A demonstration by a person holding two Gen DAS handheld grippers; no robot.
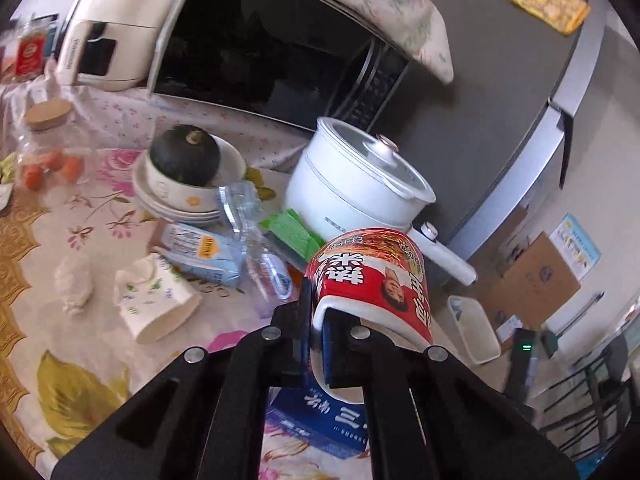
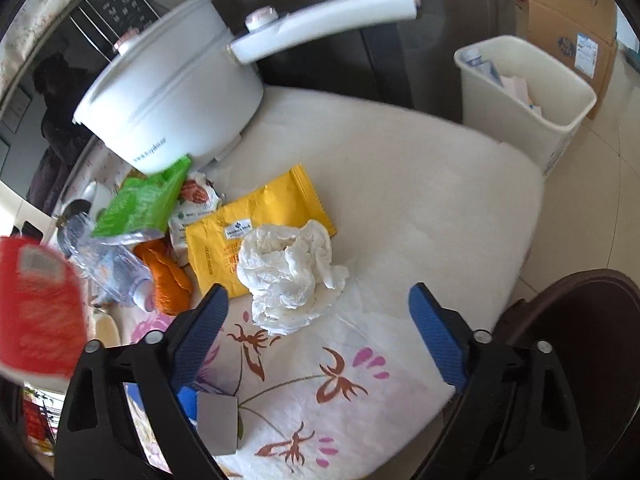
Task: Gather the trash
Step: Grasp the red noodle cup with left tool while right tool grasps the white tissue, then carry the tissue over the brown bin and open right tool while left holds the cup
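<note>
My left gripper (image 1: 318, 320) is shut on the rim of a red instant-noodle cup (image 1: 372, 280) and holds it above the table; the cup shows blurred at the left of the right wrist view (image 2: 36, 308). My right gripper (image 2: 320, 312) is open and empty, just in front of a crumpled white tissue (image 2: 288, 268) that lies on a yellow wrapper (image 2: 256, 228). A green packet (image 2: 144, 200), a crushed plastic bottle (image 2: 108, 260) and an orange peel (image 2: 168, 280) lie to the left. A cream trash bin (image 2: 520, 96) with some trash in it stands on the floor beyond the table edge.
A white pot with a long handle (image 2: 172, 92) stands at the table's back. Bowls with a dark squash (image 1: 184, 160), a milk carton (image 1: 204, 252), a paper cup (image 1: 156, 300) and a blue box (image 1: 320, 420) lie on the floral cloth. A microwave (image 1: 260, 40) and cardboard box (image 2: 568, 12) stand behind.
</note>
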